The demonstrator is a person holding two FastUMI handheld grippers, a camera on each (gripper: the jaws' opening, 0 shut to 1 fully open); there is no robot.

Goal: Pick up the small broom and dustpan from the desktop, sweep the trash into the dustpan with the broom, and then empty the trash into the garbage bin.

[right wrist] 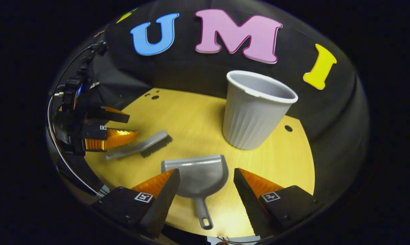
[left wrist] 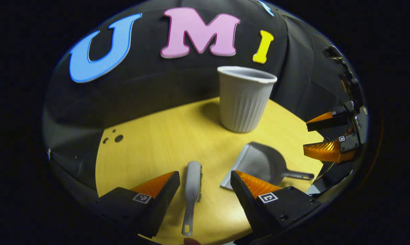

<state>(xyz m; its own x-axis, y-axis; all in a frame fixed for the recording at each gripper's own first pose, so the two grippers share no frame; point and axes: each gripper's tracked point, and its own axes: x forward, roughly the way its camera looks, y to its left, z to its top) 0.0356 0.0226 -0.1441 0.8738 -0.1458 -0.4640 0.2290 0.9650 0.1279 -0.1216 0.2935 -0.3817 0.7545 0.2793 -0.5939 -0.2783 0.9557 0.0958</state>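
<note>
Two grippers spread wide — left gripper [left wrist: 205, 190] over the broom [left wrist: 192, 190], right gripper [right wrist: 205, 187] over the dustpan [right wrist: 198, 175].
We fear thin handles lying flat on the tabletop [right wrist: 191, 115] slipping the fingers — or an elbow toppling the bin [right wrist: 256, 109].

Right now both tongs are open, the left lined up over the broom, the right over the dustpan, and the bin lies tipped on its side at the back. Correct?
Not quite: the bin stands upright, mouth up, as the right gripper view shows. The rest holds: the left tongs are open around the broom and the right tongs are open around the dustpan, neither yet gripped.
</note>
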